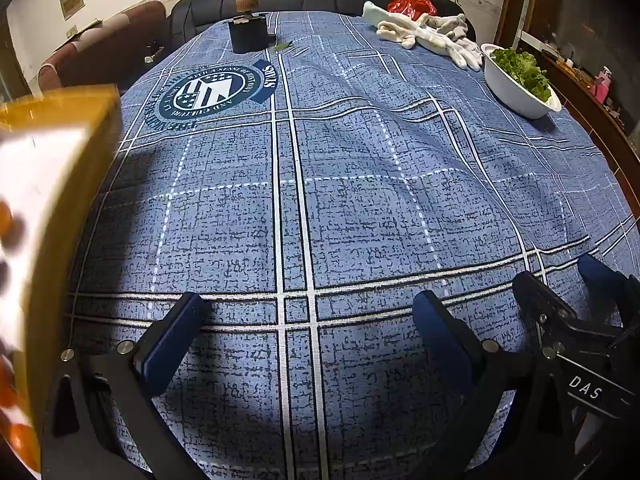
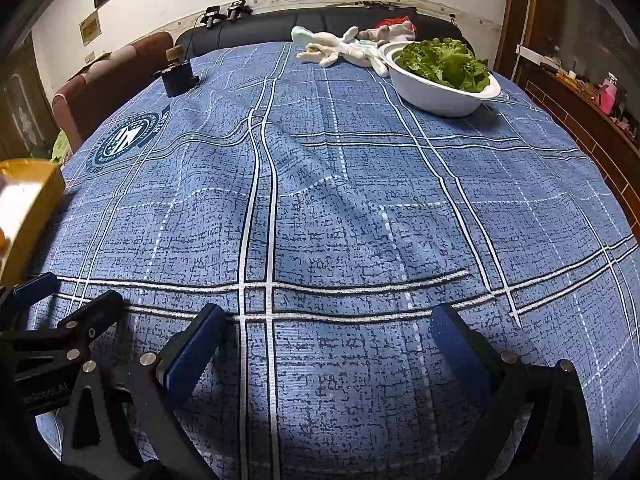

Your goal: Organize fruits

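Blue fingers (image 1: 188, 320) of the left gripper (image 1: 308, 320) spread wide over the desk (image 1: 360, 200), gripping nothing; right gripper (image 2: 328, 332) equally wide, also bare. Yellow tray (image 1: 60, 200) at far left, long side running away from camera, blurry orange fruit (image 1: 5, 216) inside

One white bowl (image 2: 436, 98) of greens, one yellow tray (image 1: 60, 208), one black box (image 1: 250, 34).
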